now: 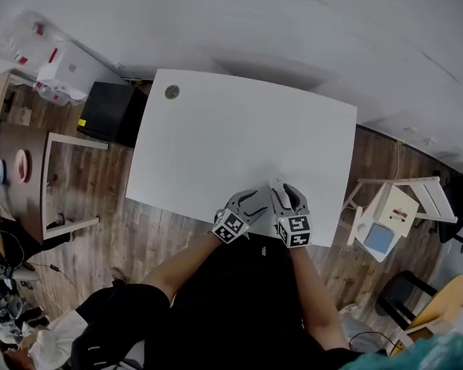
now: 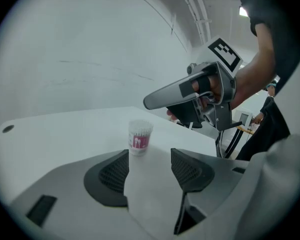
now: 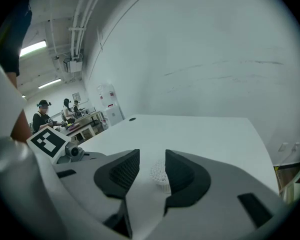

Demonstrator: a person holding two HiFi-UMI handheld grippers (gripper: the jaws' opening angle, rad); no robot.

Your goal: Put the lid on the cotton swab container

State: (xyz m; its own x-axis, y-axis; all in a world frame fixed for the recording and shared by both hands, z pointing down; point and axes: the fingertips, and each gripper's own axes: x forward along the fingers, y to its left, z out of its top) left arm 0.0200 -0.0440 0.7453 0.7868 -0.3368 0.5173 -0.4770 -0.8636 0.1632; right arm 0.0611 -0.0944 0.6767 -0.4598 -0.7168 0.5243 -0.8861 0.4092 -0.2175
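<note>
The big white table [image 1: 239, 129] fills the middle of the head view, with brown wood floor [image 1: 100, 183] around it. Only this view shows the whole table from above. It has a small round hole [image 1: 172, 92] near its upper left corner.

Both tongs sit side by side at the bottom edge of the table. The left tongs [image 1: 247, 206] and the right tongs [image 1: 287, 199] lean toward each other.

In the left gripper view, the left tongs [image 2: 150, 166] are wide open with nothing in them. The cotton swab container [image 2: 140, 136] stands up on the table just past their tips, in the middle of the frame. It has a pink label, and the white swab tops show. This view also shows the other tongs at the upper right, held by a hand [image 2: 217, 86].

In the right gripper view, the right tongs [image 3: 146, 171] are open too. The container stands between them, close to the right-side one. I cannot tell if it touches. Far off at the left are people [image 3: 42, 115] at desks.
</note>
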